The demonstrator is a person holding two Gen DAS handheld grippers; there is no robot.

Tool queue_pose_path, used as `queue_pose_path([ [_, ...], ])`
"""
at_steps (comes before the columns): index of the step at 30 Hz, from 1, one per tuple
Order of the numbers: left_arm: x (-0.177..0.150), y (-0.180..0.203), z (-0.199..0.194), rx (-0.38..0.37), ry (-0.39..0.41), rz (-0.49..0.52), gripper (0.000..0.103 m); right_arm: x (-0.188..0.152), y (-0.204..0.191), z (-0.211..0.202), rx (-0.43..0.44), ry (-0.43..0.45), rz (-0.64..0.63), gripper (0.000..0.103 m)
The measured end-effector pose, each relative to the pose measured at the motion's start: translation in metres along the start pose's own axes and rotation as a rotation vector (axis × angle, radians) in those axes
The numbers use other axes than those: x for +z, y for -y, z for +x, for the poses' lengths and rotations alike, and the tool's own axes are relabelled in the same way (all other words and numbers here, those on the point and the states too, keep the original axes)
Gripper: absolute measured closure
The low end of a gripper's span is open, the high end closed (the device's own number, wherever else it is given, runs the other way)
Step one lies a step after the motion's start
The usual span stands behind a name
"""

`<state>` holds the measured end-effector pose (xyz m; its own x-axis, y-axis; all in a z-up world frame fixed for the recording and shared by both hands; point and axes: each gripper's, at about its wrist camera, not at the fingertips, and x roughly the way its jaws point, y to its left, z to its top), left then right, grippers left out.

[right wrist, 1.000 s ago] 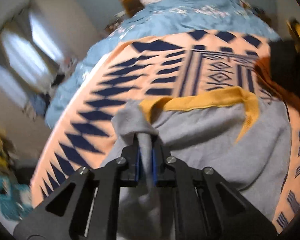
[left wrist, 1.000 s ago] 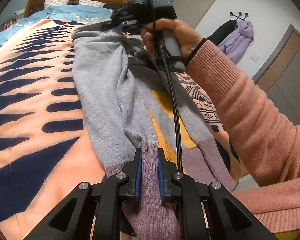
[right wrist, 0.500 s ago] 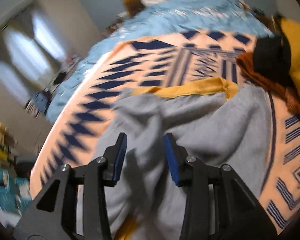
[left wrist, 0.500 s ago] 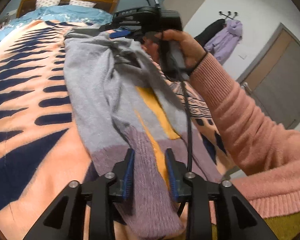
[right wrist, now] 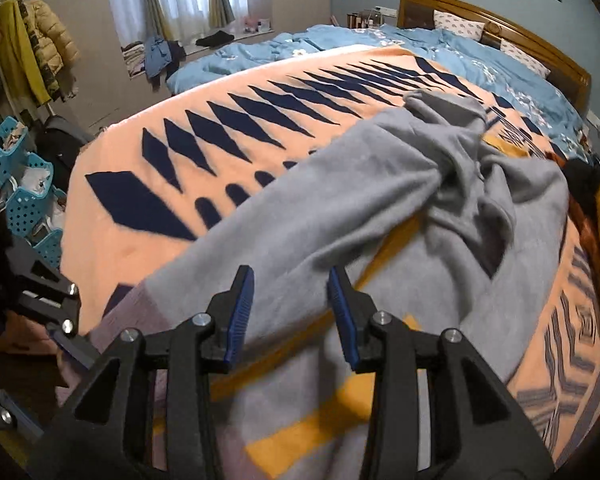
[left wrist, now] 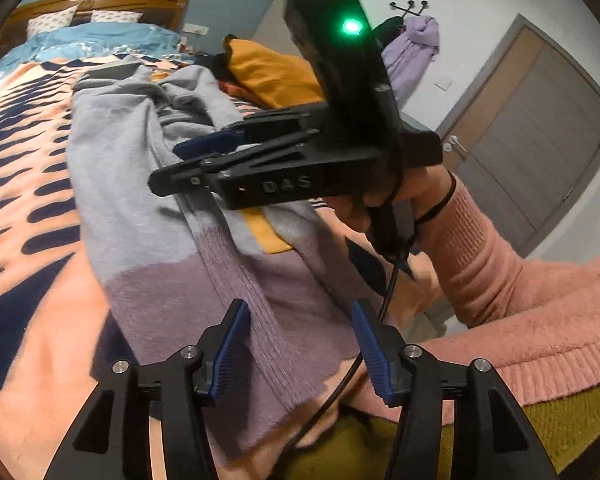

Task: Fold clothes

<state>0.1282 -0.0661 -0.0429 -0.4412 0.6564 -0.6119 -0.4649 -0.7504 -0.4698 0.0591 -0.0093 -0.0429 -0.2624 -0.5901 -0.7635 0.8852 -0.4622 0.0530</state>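
Note:
A grey sweater (left wrist: 140, 168) with a mauve hem and yellow stripes lies on the orange and navy blanket (left wrist: 24, 168), one side folded over the middle. It also shows in the right wrist view (right wrist: 340, 208). My left gripper (left wrist: 300, 344) is open and empty just above the mauve hem. My right gripper (right wrist: 290, 308) is open and empty over the sweater's folded grey part; it also shows in the left wrist view (left wrist: 188, 160), held above the sweater's middle.
A yellow garment (left wrist: 276, 72) and dark clothes lie at the blanket's far right. A blue duvet (right wrist: 440, 52) and the wooden headboard (right wrist: 500, 28) lie beyond. Blue baskets (right wrist: 24, 196) stand on the floor left of the bed. A door (left wrist: 540, 152) is at right.
Both grippers have opened and let go of the sweater: the left released the mauve hem, the right released the grey shoulder. The right gripper has pulled back toward the hem. The sweater now lies folded.

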Motion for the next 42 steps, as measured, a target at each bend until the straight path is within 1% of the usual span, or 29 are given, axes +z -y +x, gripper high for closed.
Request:
queue_pose_path([
  [4,0.001,0.000,-0.002,-0.025,0.020,-0.017,0.047,-0.014,-0.011,-0.023,0.055,0.061,-0.005,0.062],
  [6,0.001,-0.002,-0.004,-0.009,0.032,-0.026,0.047,-0.023,-0.018,-0.022,0.083,0.050,0.007,0.062],
  [10,0.001,-0.014,-0.020,0.049,0.074,-0.057,0.046,-0.041,-0.025,-0.012,0.078,0.006,0.028,0.062],
  [11,0.000,-0.019,-0.025,0.070,0.090,-0.072,0.043,-0.044,-0.025,-0.011,0.077,0.003,0.043,0.062],
  [12,0.000,-0.024,-0.029,0.092,0.102,-0.085,0.038,-0.047,-0.024,-0.010,0.076,0.001,0.057,0.062],
  [14,-0.001,-0.033,-0.037,0.133,0.123,-0.112,0.036,-0.053,-0.022,-0.012,0.101,0.014,0.093,0.062],
  [15,-0.002,-0.038,-0.039,0.148,0.126,-0.129,0.036,-0.056,-0.020,-0.015,0.125,0.026,0.112,0.067],
  [16,-0.004,-0.043,-0.040,0.158,0.125,-0.146,0.036,-0.058,-0.019,-0.016,0.167,0.036,0.130,0.075],
  [17,-0.006,-0.049,-0.039,0.168,0.121,-0.166,0.036,-0.061,-0.018,-0.016,0.204,0.044,0.150,0.088],
  [19,-0.009,-0.061,-0.036,0.187,0.108,-0.207,0.036,-0.064,-0.015,-0.014,0.245,0.047,0.209,0.088],
  [20,-0.010,-0.066,-0.031,0.188,0.095,-0.224,0.036,-0.065,-0.011,-0.014,0.279,0.058,0.248,0.089],
  [21,-0.011,-0.070,-0.028,0.182,0.085,-0.234,0.036,-0.065,-0.008,-0.015,0.317,0.080,0.281,0.092],
  [23,-0.015,-0.072,-0.024,0.168,0.074,-0.243,0.038,-0.063,-0.003,-0.018,0.410,0.131,0.350,0.093],
  [24,-0.016,-0.073,-0.023,0.161,0.074,-0.246,0.042,-0.062,-0.002,-0.018,0.456,0.156,0.379,0.093],
  [25,-0.015,-0.073,-0.022,0.157,0.078,-0.253,0.050,-0.060,-0.003,-0.017,0.475,0.167,0.390,0.093],
  [26,-0.014,-0.075,-0.022,0.154,0.080,-0.259,0.072,-0.058,-0.004,-0.016,0.490,0.175,0.400,0.093],
  [27,-0.014,-0.076,-0.022,0.154,0.077,-0.264,0.082,-0.057,-0.005,-0.014,0.490,0.171,0.404,0.093],
  [28,-0.014,-0.077,-0.022,0.158,0.075,-0.268,0.082,-0.057,-0.005,-0.014,0.490,0.169,0.407,0.093],
  [29,-0.015,-0.078,-0.023,0.168,0.076,-0.272,0.085,-0.057,-0.005,-0.014,0.483,0.163,0.410,0.092],
  [30,-0.016,-0.079,-0.024,0.178,0.077,-0.277,0.088,-0.059,-0.005,-0.014,0.453,0.147,0.410,0.092],
  [31,-0.017,-0.080,-0.026,0.184,0.081,-0.282,0.088,-0.060,-0.005,-0.015,0.423,0.130,0.409,0.092],
  [32,-0.018,-0.082,-0.029,0.185,0.089,-0.289,0.088,-0.062,-0.005,-0.016,0.396,0.116,0.406,0.089],
  [33,-0.019,-0.083,-0.032,0.189,0.097,-0.296,0.088,-0.065,-0.005,-0.019,0.379,0.108,0.395,0.086],
  [35,-0.020,-0.086,-0.037,0.179,0.106,-0.309,0.088,-0.071,-0.008,-0.022,0.361,0.098,0.372,0.086],
  [36,-0.021,-0.087,-0.038,0.166,0.105,-0.314,0.085,-0.073,-0.011,-0.023,0.358,0.095,0.359,0.086],
  [37,-0.021,-0.088,-0.037,0.146,0.097,-0.317,0.078,-0.076,-0.014,-0.024,0.359,0.091,0.349,0.086],
  [38,-0.022,-0.088,-0.037,0.130,0.094,-0.321,0.057,-0.077,-0.016,-0.022,0.371,0.085,0.348,0.087],
  [39,-0.022,-0.088,-0.038,0.120,0.096,-0.324,0.040,-0.079,-0.019,-0.020,0.385,0.078,0.348,0.089],
  [42,-0.021,-0.081,-0.034,0.079,0.089,-0.299,0.039,-0.078,-0.021,-0.014,0.454,0.087,0.380,0.091],
])
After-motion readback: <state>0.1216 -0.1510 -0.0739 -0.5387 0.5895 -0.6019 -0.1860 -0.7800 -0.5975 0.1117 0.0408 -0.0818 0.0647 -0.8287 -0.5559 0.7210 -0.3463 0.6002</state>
